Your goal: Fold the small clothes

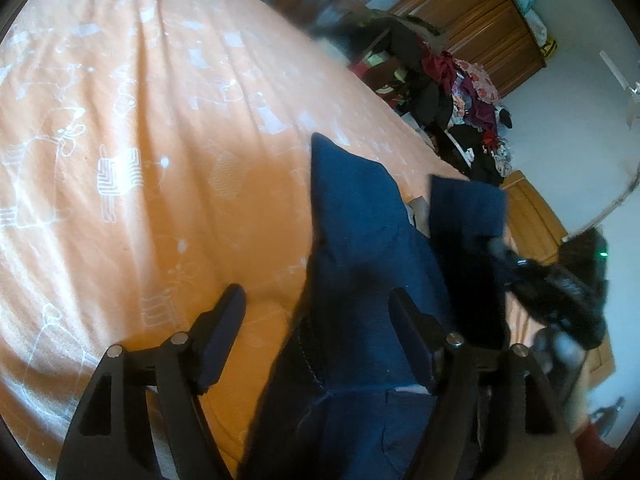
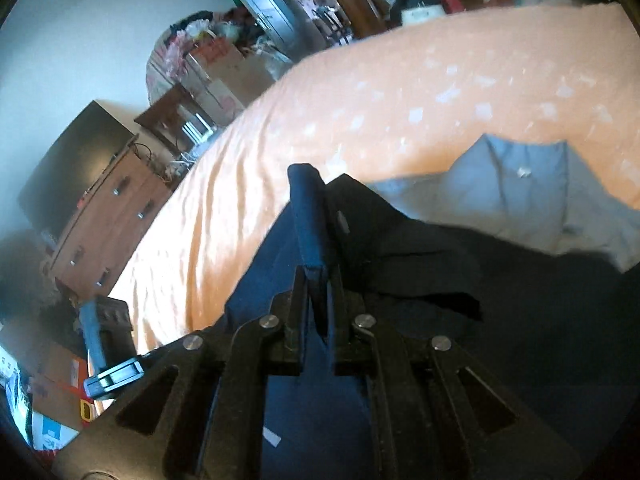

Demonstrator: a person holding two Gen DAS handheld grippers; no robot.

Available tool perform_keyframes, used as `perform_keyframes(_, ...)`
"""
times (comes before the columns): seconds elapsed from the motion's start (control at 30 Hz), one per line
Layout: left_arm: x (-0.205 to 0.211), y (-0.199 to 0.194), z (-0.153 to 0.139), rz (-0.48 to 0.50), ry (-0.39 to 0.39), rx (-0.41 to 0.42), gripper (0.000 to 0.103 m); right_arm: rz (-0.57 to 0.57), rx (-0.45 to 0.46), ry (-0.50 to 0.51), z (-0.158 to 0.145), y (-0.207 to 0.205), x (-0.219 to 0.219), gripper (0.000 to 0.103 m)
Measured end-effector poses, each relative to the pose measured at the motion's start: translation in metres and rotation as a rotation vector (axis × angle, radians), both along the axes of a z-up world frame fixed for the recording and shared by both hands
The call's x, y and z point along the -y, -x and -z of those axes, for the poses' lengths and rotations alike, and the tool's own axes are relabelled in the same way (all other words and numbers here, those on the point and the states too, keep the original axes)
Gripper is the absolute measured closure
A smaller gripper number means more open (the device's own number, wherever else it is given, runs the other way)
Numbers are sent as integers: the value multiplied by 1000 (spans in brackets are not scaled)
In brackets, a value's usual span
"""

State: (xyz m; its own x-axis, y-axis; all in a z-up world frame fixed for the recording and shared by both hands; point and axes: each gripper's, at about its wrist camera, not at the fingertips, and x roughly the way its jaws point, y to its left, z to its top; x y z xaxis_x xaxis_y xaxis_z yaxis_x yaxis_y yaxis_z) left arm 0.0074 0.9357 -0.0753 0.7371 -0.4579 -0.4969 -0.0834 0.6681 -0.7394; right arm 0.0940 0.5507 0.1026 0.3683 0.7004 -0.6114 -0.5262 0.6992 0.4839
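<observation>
A navy blue garment (image 1: 360,240) is raised in folds over the orange bedsheet (image 1: 140,140). My left gripper (image 1: 318,296) is open, its two fingers wide apart, and the cloth runs up between them without being pinched. In the left wrist view the right gripper (image 1: 508,252), blurred, holds an upper flap of the garment at the right. Seen from the right wrist, the right gripper (image 2: 318,280) is shut on a rolled edge of the navy garment (image 2: 306,208), which sticks up past the fingertips. A pale grey-blue garment (image 2: 520,192) lies on the sheet (image 2: 360,100) beyond it.
A heap of mixed clothes (image 1: 460,92) sits past the bed's far edge beside a wooden wardrobe (image 1: 480,12). A wooden dresser (image 2: 108,224) with a dark screen (image 2: 68,172) stands left of the bed. Cardboard boxes (image 2: 52,392) are on the floor.
</observation>
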Motion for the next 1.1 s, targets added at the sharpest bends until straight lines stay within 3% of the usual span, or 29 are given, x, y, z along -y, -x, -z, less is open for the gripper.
perform_keyframes(0.07, -1, 2, 1, 0, 3, 4, 26, -8, -20, -8, 6, -4, 2, 92)
perform_keyframes(0.13, -2, 4, 1, 1, 5, 6, 25, -40, -61, -16, 19, -5, 4, 81)
perform_keyframes(0.2, -1, 6, 0, 1, 6, 6, 25, -75, -113, 32, 30, -4, 0, 46)
perform_keyframes(0.3, -3, 7, 0, 1, 12, 12, 25, -99, -103, 41, 30, 6, 9, 41)
perform_keyframes(0.43, -6, 11, -1, 1, 20, 18, 25, -90, -78, -38, 19, 21, 46, 40)
perform_keyframes(0.5, -8, 13, -1, 3, 20, 17, 24, -27, -65, -78, 13, 30, 90, 40)
perform_keyframes(0.67, -9, 15, -4, 9, 17, 16, 23, 283, -87, -122, 26, 56, 243, 40)
perform_keyframes(0.77, -9, 16, -5, 12, 12, 13, 22, 454, -190, -26, 58, 75, 320, 40)
perform_keyframes(0.8, -8, 16, -7, 13, 8, 11, 22, 460, -247, 7, 75, 80, 333, 60)
perform_keyframes(0.87, -5, 16, -9, 13, 2, 8, 22, 456, -235, -24, 86, 94, 354, 85)
perform_keyframes(0.93, -5, 17, -12, 10, 0, -7, 22, 473, -226, -60, 81, 100, 362, 83)
perform_keyframes(1.0, -1, 18, -24, 0, -33, -39, 25, 469, -203, -79, 81, 102, 358, 70)
perform_keyframes(1.1, 15, 27, -56, 1, -96, 27, 24, 467, -170, -92, 89, 104, 351, 68)
